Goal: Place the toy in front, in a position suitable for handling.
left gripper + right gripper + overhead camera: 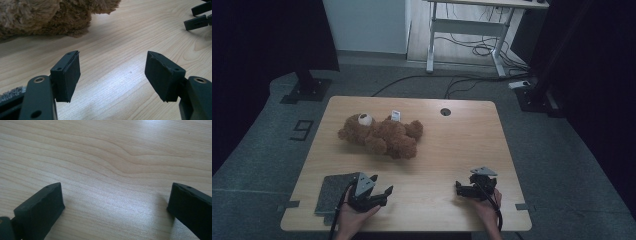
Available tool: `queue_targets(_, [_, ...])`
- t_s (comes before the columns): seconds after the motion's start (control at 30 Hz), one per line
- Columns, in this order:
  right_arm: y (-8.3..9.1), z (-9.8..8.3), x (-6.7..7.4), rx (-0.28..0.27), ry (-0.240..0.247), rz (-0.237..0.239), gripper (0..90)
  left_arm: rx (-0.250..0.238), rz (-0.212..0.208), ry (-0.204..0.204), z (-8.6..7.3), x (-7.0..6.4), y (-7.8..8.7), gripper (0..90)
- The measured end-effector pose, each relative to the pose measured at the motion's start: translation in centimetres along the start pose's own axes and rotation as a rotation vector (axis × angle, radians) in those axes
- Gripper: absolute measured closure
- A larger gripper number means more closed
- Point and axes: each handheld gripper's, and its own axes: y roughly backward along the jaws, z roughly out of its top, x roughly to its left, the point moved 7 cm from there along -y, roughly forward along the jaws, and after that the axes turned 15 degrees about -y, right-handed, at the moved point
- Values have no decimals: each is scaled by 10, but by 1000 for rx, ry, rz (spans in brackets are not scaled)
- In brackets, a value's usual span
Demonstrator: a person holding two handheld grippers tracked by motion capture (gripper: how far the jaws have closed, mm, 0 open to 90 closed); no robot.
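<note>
A brown teddy bear (pixel 382 135) lies on its side on the far left part of the wooden table (pixel 452 145), a white tag by its back. My left gripper (pixel 382 192) rests near the front edge, held in a hand, jaws wide apart with nothing between them. In the left gripper view the open left gripper (pixel 112 75) points over bare wood toward the bear's fur (pixel 50 17). My right gripper (pixel 460 189) sits at the front right in the other hand. In the right gripper view the right gripper (pixel 115 205) stands open over bare wood.
A grey felt pad (pixel 334 192) lies at the front left corner under the left hand. A round cable hole (pixel 445 111) is at the table's far edge. Beyond the table stand a desk frame (pixel 472 30) and floor cables. The right gripper's jaws appear in the left gripper view's top right corner.
</note>
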Motion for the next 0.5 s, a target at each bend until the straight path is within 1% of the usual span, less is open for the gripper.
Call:
queue_targets(0.13, [0, 0, 0, -3, -5, -4, 9, -6, 6, 6, 1, 2, 3, 287])
queue_targets(0.17, [1, 0, -1, -15, -14, -13, 41, -10, 9, 8, 3, 2, 5, 287])
queue_targets(0.23, [3, 1, -2, -28, -25, -19, 80, -16, 10, 12, 5, 3, 7, 288])
queue_targets(0.3, [4, 0, -3, -34, -35, -18, 85, -20, 7, 19, 7, 4, 9, 289])
queue_targets(0.33, [7, 1, -2, -45, -49, 3, 91, -25, 4, 31, 9, 4, 11, 295])
queue_targets(0.37, [9, 2, -1, -52, -51, 14, 95, -37, -9, 41, 15, 5, 14, 296])
queue_targets(0.4, [11, 3, 0, -62, -46, 24, 99, -42, -11, 38, 18, 5, 15, 296])
queue_targets(0.43, [11, 3, 0, -62, -46, 24, 99, -42, -11, 38, 18, 5, 15, 296])
queue_targets(0.47, [15, 6, 4, -71, -47, 60, 106, -51, -8, 33, 22, 6, 17, 296])
queue_targets(0.5, [16, 8, 7, -78, -49, 79, 108, -61, -5, 30, 26, 7, 18, 296])
